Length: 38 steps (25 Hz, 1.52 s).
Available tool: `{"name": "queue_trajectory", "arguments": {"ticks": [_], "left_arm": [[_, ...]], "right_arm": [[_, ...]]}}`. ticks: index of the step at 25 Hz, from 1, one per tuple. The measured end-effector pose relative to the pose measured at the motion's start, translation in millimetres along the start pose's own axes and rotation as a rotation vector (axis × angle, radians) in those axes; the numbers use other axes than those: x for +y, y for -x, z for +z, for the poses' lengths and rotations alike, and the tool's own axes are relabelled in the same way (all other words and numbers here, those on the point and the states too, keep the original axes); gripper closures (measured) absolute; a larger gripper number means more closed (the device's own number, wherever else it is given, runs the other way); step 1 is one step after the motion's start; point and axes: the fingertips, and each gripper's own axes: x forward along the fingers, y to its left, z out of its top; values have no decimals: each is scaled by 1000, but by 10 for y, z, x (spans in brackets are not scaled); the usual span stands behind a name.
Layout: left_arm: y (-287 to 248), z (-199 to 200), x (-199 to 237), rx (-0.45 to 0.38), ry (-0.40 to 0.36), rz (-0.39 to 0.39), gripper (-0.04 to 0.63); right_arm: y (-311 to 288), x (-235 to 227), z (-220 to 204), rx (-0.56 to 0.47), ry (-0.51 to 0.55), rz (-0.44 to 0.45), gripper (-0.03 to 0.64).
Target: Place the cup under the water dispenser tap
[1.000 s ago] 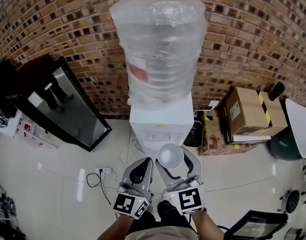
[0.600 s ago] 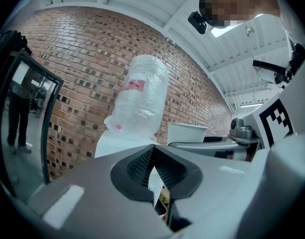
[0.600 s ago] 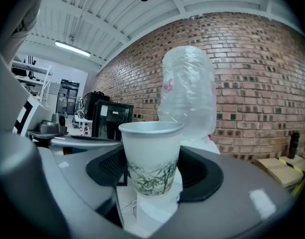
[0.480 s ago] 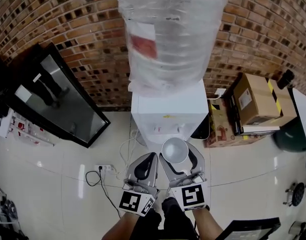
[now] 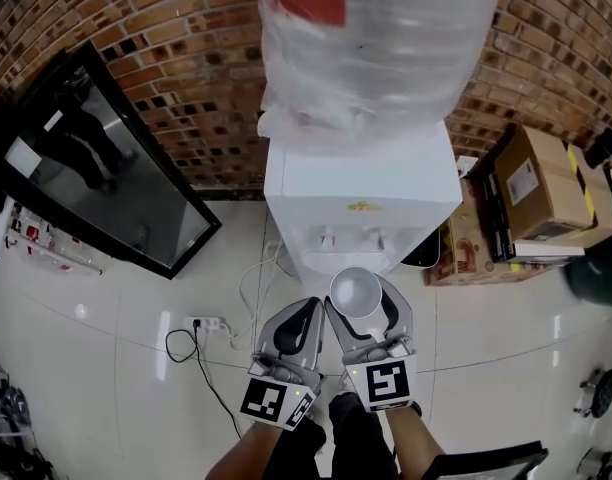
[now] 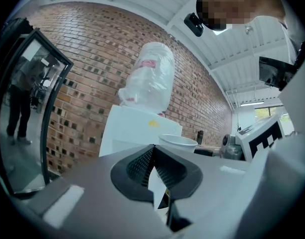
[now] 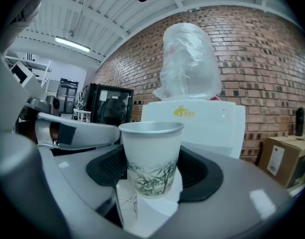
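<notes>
1. The right gripper (image 7: 151,179) held the paper cup (image 7: 151,156) upright between its jaws, just in front of the water dispenser (image 5: 361,193), near its taps (image 5: 351,238).
2. The left gripper (image 6: 153,156), jaws pressed together, sat just beside it.
3. A glass-door cabinet (image 5: 96,168) stood left of the dispenser and cardboard boxes (image 5: 546,183) stood right of it.
4. A power strip (image 5: 208,324) lay on the floor (image 5: 106,368).
</notes>
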Motion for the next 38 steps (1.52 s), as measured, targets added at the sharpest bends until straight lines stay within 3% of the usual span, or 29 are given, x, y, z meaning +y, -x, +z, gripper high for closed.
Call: {"name": "queue_trajectory", "arguments": {"ticks": [18, 38], "left_arm": [[-240, -1281, 504, 25, 29, 21, 609], [-265, -1751, 868, 23, 39, 66, 609]], "right_arm": [[-955, -50, -1547, -32, -32, -18, 298], [-1591, 2, -2123, -10, -27, -18, 296]]}}
